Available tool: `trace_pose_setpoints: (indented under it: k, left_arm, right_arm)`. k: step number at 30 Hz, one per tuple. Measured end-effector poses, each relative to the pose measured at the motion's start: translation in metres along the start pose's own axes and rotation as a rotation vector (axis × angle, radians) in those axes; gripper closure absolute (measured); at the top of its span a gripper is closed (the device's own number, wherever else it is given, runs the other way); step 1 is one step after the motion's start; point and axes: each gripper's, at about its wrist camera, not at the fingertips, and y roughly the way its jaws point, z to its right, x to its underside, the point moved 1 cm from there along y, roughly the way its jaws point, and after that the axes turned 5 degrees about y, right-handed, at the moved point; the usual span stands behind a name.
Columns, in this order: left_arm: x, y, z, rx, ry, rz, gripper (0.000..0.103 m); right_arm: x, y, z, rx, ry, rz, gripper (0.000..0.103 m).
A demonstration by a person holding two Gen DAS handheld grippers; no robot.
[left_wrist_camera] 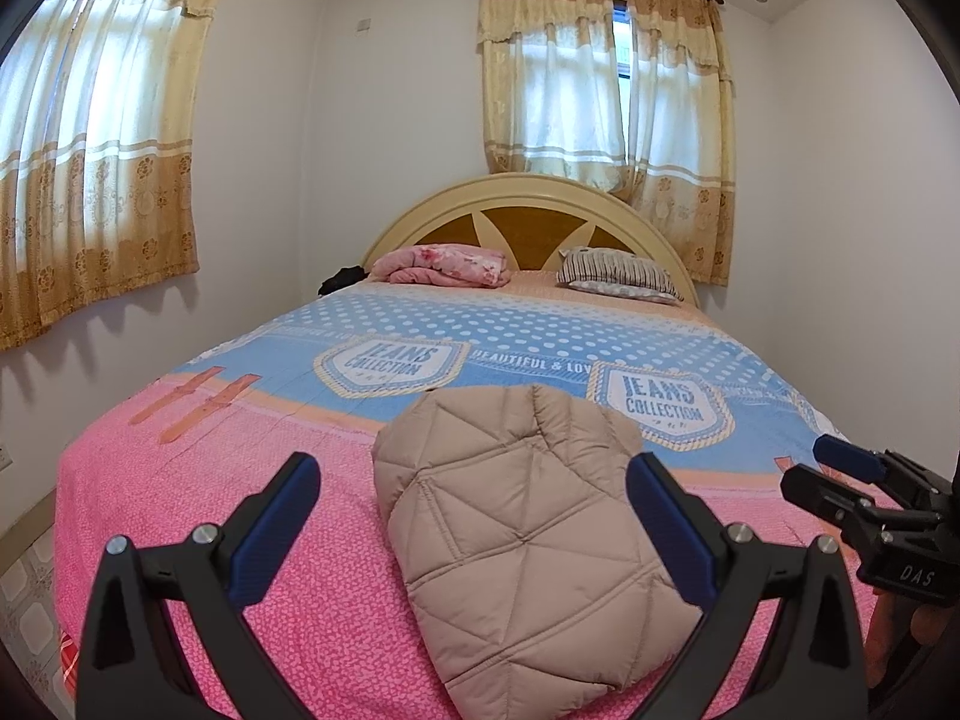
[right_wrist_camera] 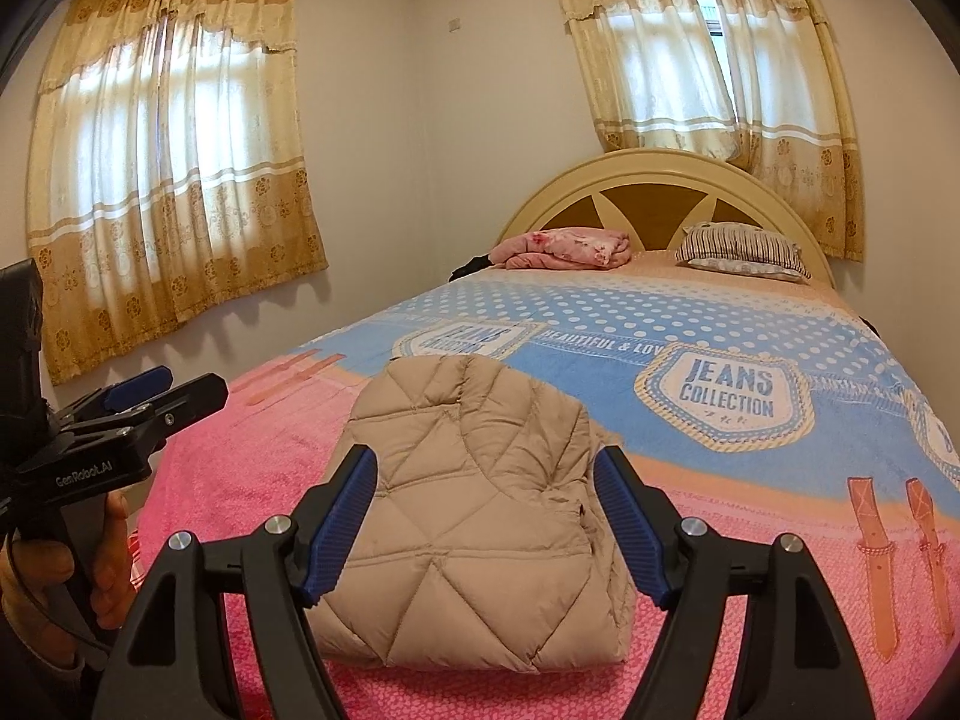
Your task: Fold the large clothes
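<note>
Left gripper (left_wrist_camera: 474, 516): nearest the viewer, pointing forward and slightly down over the near edge of the bed; its blue-padded fingers (left_wrist_camera: 282, 531) stand wide apart, clear of the cloth, holding nothing.
Left hand (right_wrist_camera: 99, 558): seen at the left edge of the right wrist view, wrapped around the black handle below the gripper (only thumb and part of the palm show).
Right gripper (right_wrist_camera: 486, 516): beside the left one, on its right, tilted slightly down in the same way; its jaws are spread wide with nothing gripped — the pads flank the garment in the picture but hang above it.
Right hand: only a sliver shows under the handle at the right edge of the left wrist view.
Quilted jacket (left_wrist_camera: 516, 546): beige, padded, folded into a compact bundle lying on the near, pink part of the bedspread, just ahead of both grippers — touched by neither.
Bedspread (left_wrist_camera: 198, 540): pink near, blue with white dots and "JEANS COLLECTION" badges farther off.
Pink blanket (left_wrist_camera: 444, 264): folded at the far left of the bed, by the headboard.
Striped pillow (left_wrist_camera: 618, 273): far right, against the headboard (left_wrist_camera: 528, 195).
Curtains (left_wrist_camera: 606, 78): beige, drawn across the windows on the far wall and the left wall.
</note>
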Motion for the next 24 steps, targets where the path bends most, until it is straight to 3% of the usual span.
trace_pose_setpoints:
  k: [24]
  left_arm:
    - [0.001,0.0005,0.008,-0.001,0.015,-0.005,0.0]
  right_arm:
    - [0.0053,-0.003,0.0009,-0.013,0.017,0.014,0.028]
